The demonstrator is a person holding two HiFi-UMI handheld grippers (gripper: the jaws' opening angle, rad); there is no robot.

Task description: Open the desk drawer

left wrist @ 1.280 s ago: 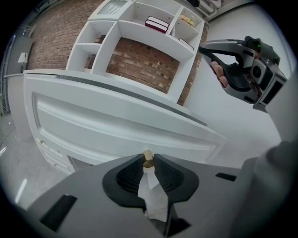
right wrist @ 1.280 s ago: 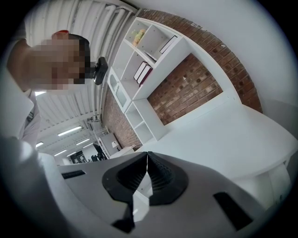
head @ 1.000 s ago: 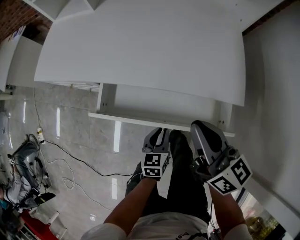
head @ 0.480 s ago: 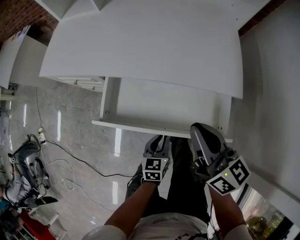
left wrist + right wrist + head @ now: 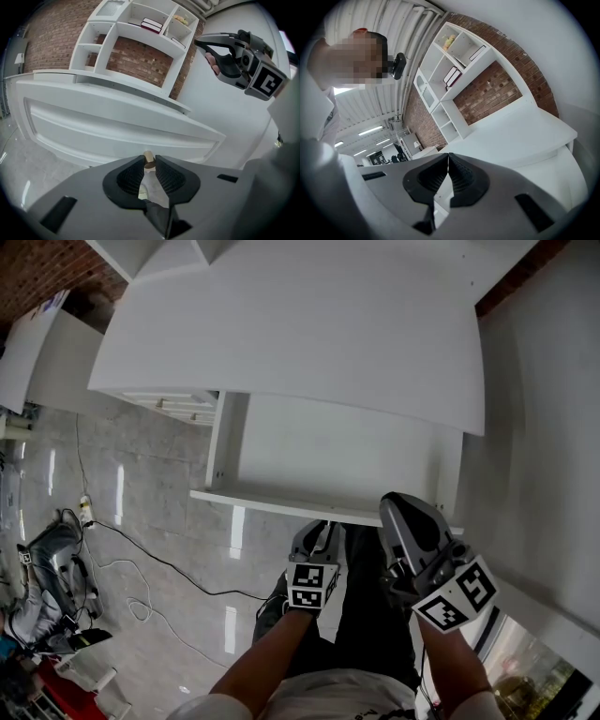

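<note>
In the head view, the desk drawer (image 5: 337,456) is standing pulled out from under the white worktop (image 5: 300,334), mid-frame. The left gripper (image 5: 317,532) is meeting its front edge at lower centre. The right gripper (image 5: 398,512) is hovering just right of it.

In the left gripper view, the 2 jaws are clamping narrowly on a small tan knob (image 5: 149,159) at lower centre, the drawer front lying behind it.

In the right gripper view, the jaws are pressing together at lower centre, holding nothing.
</note>
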